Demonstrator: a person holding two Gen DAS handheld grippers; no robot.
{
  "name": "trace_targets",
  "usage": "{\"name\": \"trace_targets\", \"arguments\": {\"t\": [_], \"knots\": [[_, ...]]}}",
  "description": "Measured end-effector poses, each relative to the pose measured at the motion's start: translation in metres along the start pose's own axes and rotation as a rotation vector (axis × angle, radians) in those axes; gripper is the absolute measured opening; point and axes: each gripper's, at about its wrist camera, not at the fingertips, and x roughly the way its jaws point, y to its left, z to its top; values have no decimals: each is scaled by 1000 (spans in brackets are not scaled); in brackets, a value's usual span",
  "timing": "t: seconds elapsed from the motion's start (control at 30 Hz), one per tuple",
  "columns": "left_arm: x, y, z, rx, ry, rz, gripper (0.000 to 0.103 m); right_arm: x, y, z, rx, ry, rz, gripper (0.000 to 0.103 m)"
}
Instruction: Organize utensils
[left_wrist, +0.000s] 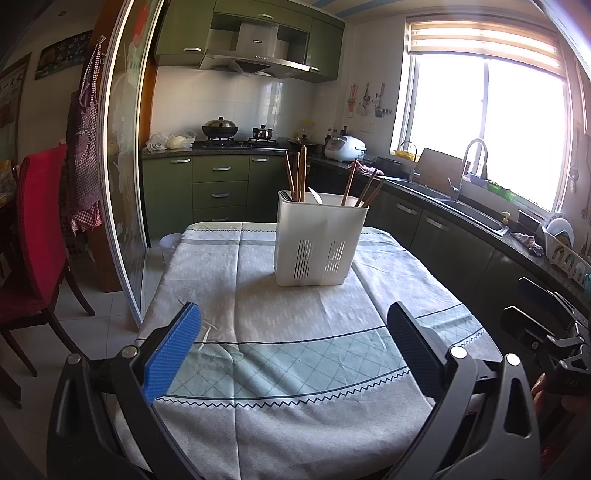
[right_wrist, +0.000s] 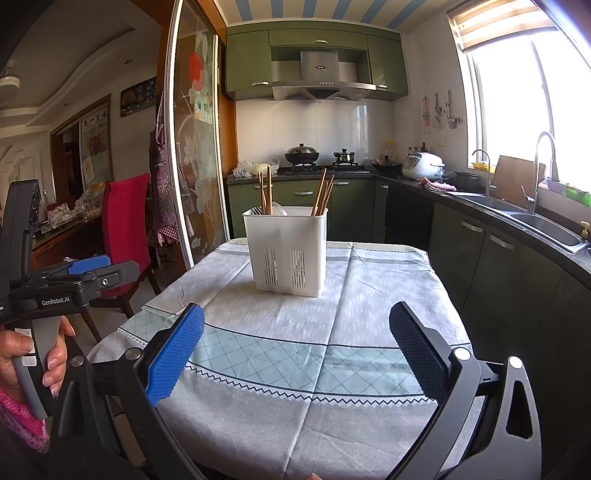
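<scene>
A white slotted utensil holder (left_wrist: 317, 243) (right_wrist: 287, 251) stands upright on the cloth-covered table (left_wrist: 258, 354) (right_wrist: 332, 325), toward its far end. Wooden chopsticks (left_wrist: 300, 173) (right_wrist: 266, 190) stick up from its left part and more chopsticks (left_wrist: 364, 186) (right_wrist: 323, 194) lean in its right part; a fork and a white spoon show at the rim. My left gripper (left_wrist: 295, 339) is open and empty, low over the near table. My right gripper (right_wrist: 297, 341) is also open and empty, at about the same distance from the holder.
A red chair (left_wrist: 40, 221) (right_wrist: 125, 229) stands left of the table beside a glass sliding door (left_wrist: 125, 166). Green cabinets and a dark counter with a sink (right_wrist: 546, 225) run along the right. A hand (right_wrist: 26, 354) holds the left gripper's handle.
</scene>
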Motion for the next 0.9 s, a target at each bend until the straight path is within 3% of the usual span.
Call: {"name": "trace_targets", "arguments": {"t": [0.9], "knots": [[0, -1, 0, -2, -1, 2, 96, 3, 1, -3, 5, 8, 5, 99]]}}
